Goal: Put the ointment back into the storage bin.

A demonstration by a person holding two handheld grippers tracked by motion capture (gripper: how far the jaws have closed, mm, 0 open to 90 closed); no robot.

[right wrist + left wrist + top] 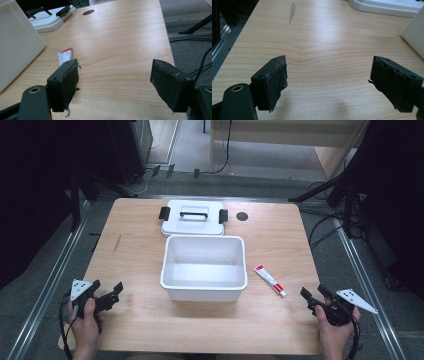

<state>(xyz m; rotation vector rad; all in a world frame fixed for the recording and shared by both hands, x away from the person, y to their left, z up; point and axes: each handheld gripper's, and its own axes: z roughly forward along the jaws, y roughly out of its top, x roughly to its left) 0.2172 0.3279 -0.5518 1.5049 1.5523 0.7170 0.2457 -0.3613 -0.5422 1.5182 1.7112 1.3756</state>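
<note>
Bin [204, 285]: 1 | lid [193, 221]: 1 | tube [269, 280]: 1 | hand-held grippers: 2, left [106, 295] and right [314, 296] wide

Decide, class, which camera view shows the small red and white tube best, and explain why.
The high view: the whole tube lies uncovered on the table, right of the white box. The right gripper view catches just its flat end behind a jaw.

black grippers [110, 296], worn jaws, grey three-cornered plates, trailing cables

Even overhead light fell bright on the counter [145, 320], with soft glare on its wood, faint shadows, dark surroundings and slightly soft focus.
</note>
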